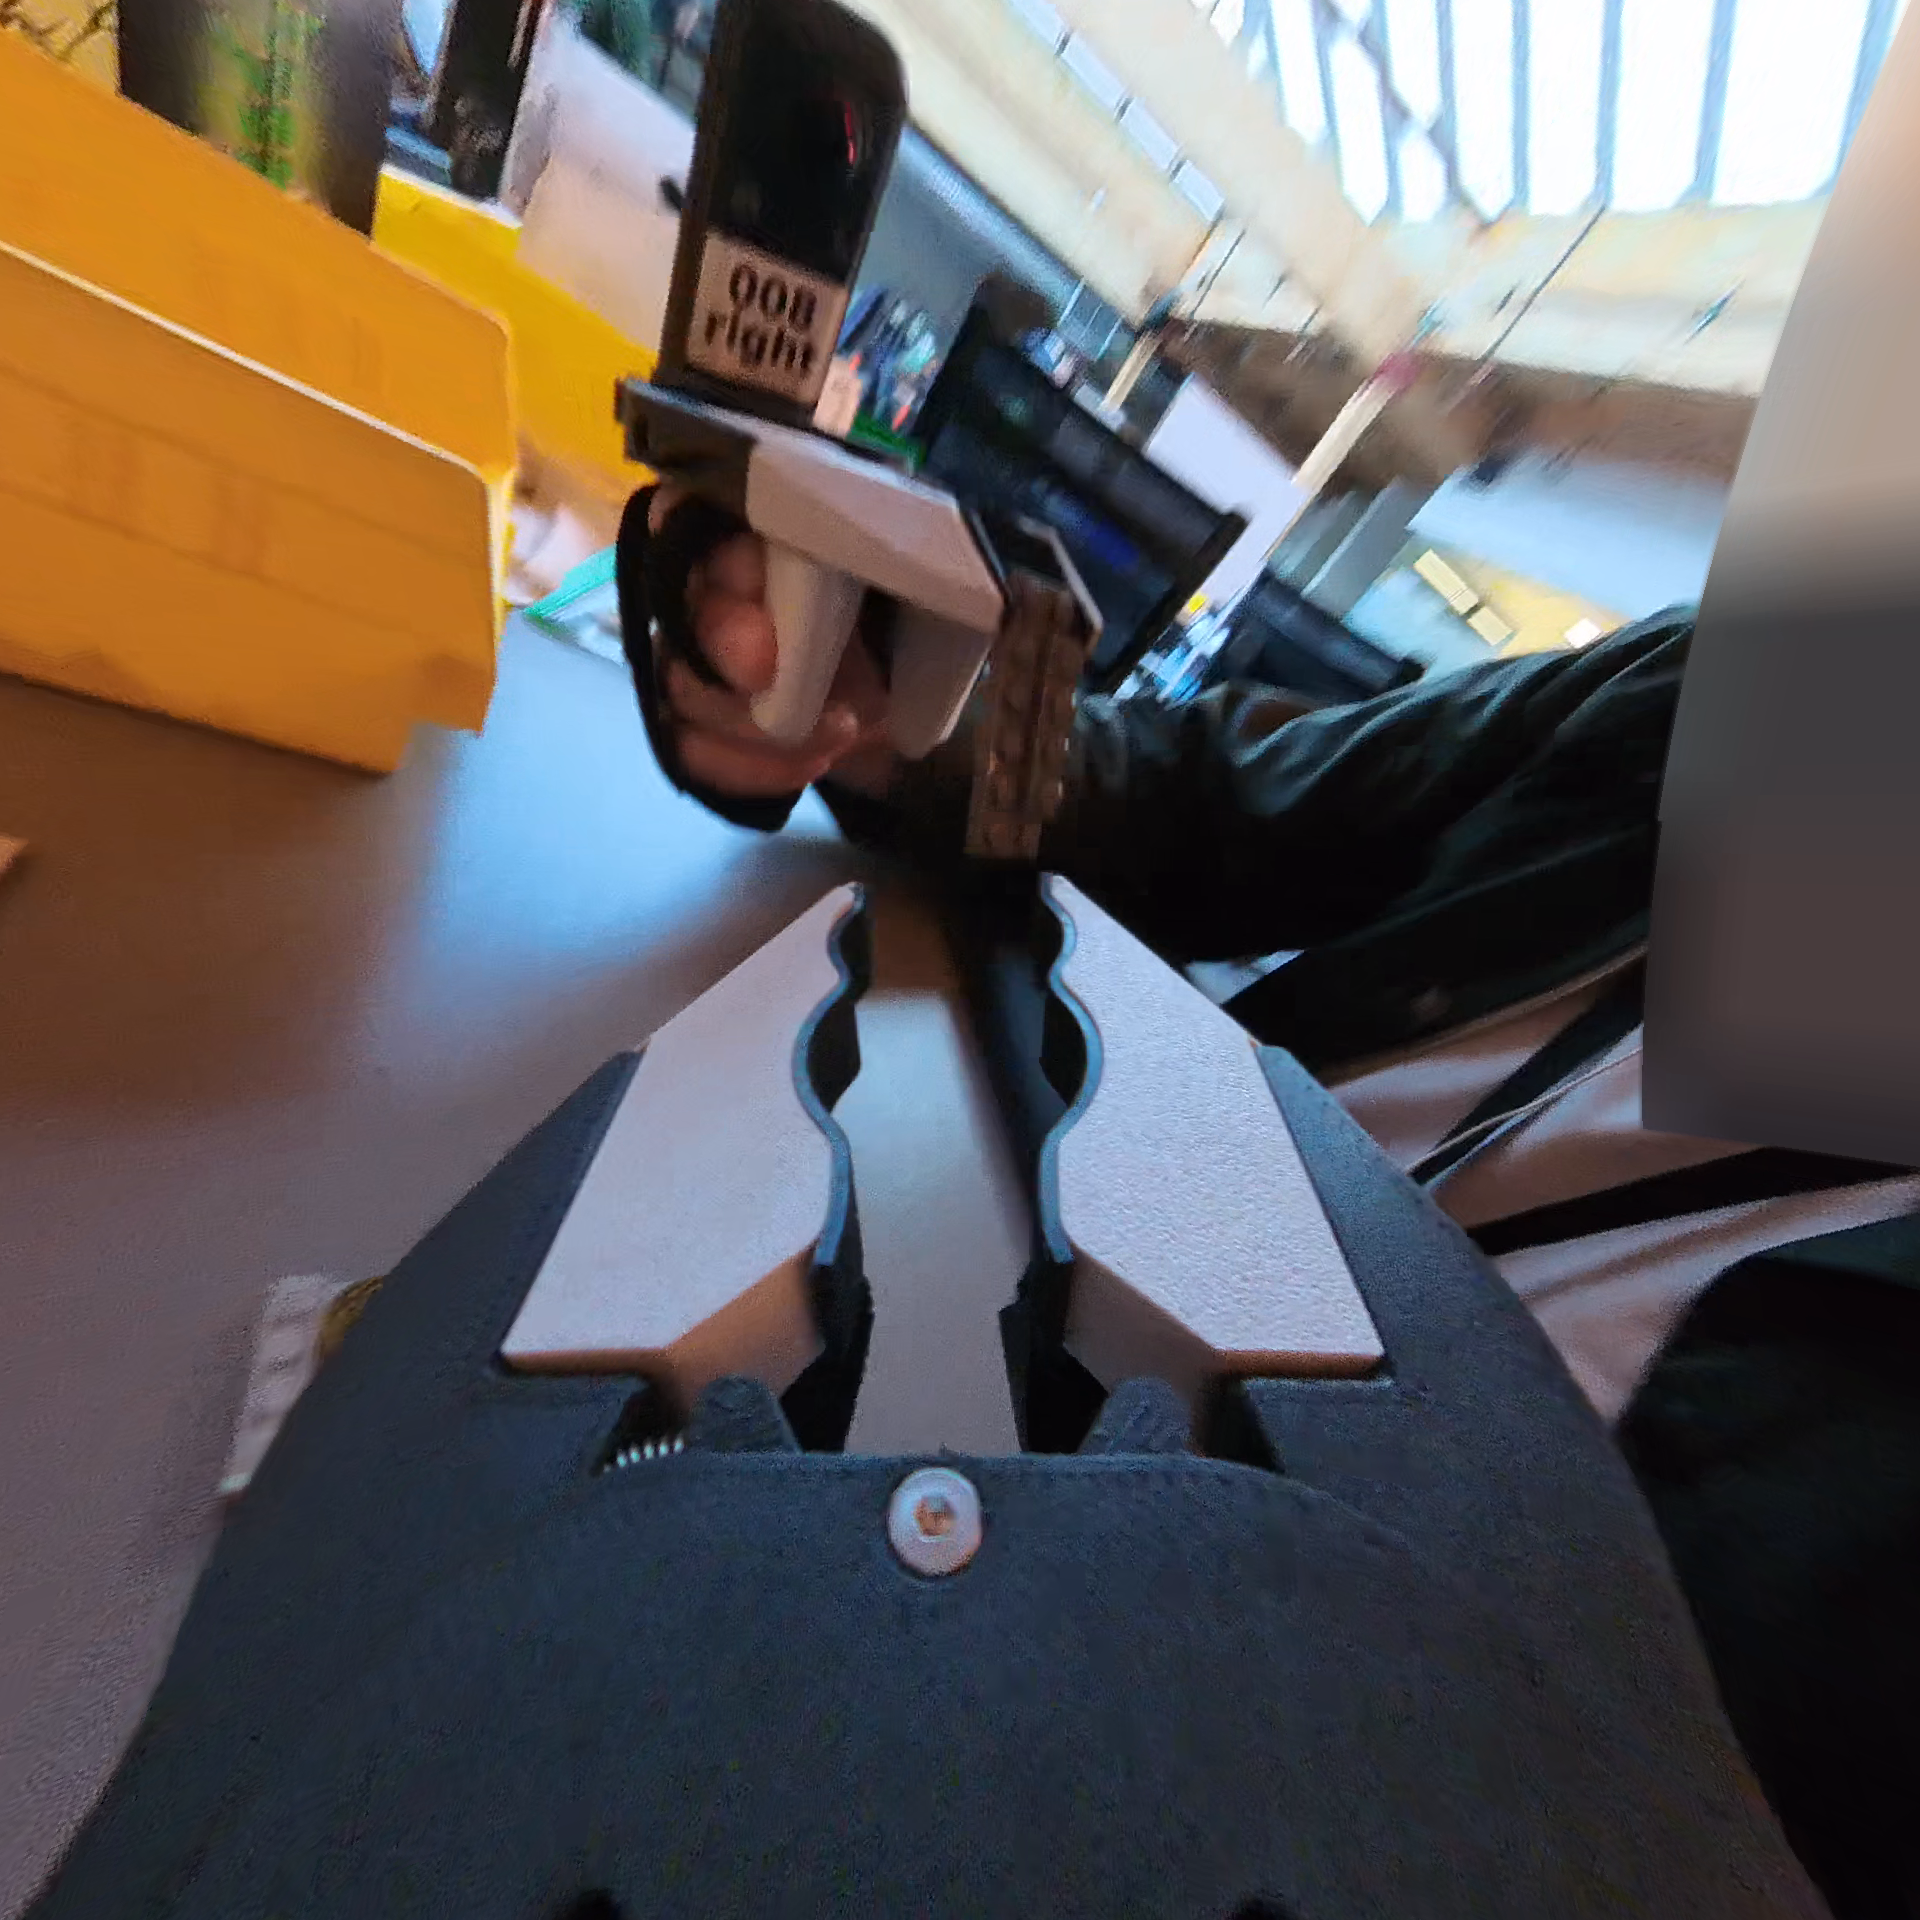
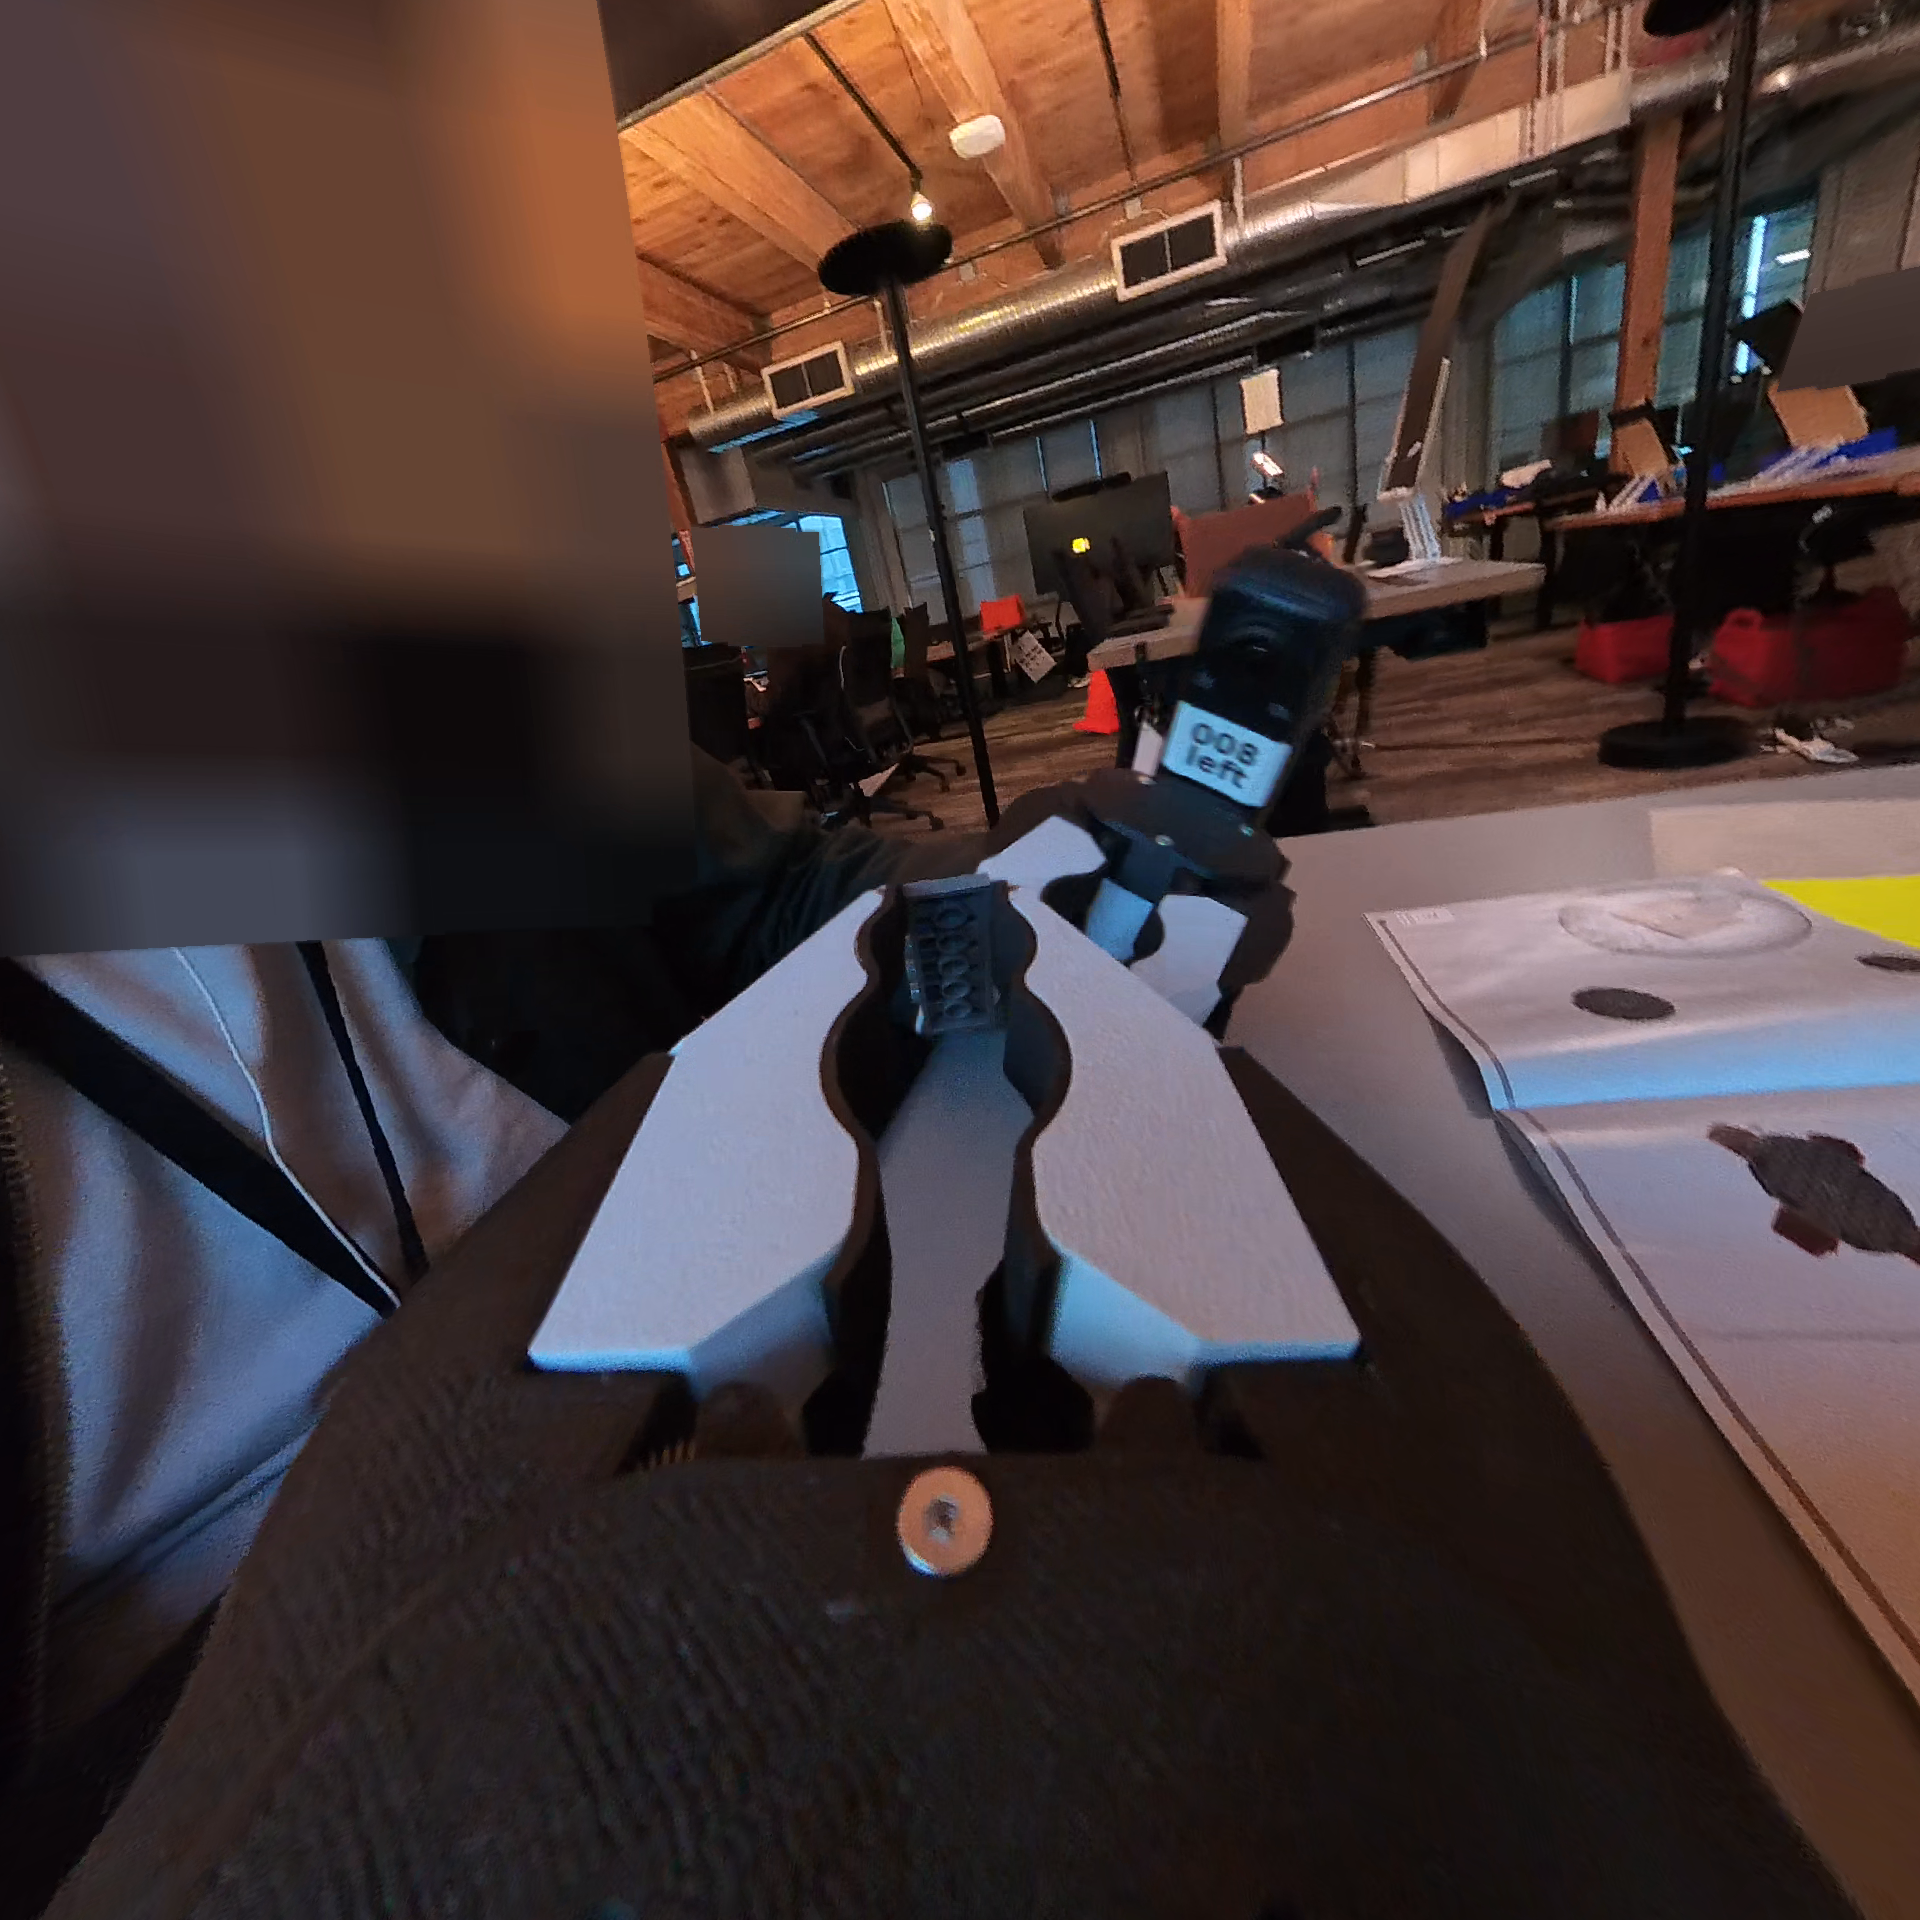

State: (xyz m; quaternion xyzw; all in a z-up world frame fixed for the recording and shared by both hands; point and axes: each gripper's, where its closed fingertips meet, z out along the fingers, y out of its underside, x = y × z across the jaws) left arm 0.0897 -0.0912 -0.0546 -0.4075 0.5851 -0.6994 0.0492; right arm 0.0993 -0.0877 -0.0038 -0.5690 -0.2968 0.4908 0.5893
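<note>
My right gripper [image 2: 951, 920] is shut on a small dark grey studded brick [image 2: 948, 971], pinched between its fingertips with the studs facing the camera. In the left wrist view the right gripper [image 1: 1039, 623] is held up by a hand above the grey table [image 1: 312, 1039], and the brick [image 1: 1023, 727] hangs down from its tips. My left gripper [image 1: 956, 899] is open and empty, low over the table, pointing at the brick from just below. It also shows in the right wrist view [image 2: 1132, 904], just beyond the brick.
Yellow bins [image 1: 239, 499] stand on the table at the left. White printed sheets [image 2: 1662, 1060] with dark shapes lie on the table to the right. A person's dark sleeve [image 1: 1351, 779] and light jacket [image 2: 156, 1299] are close by. An open workshop lies behind. One gripper's finger ends stand about 5 cm off the other's.
</note>
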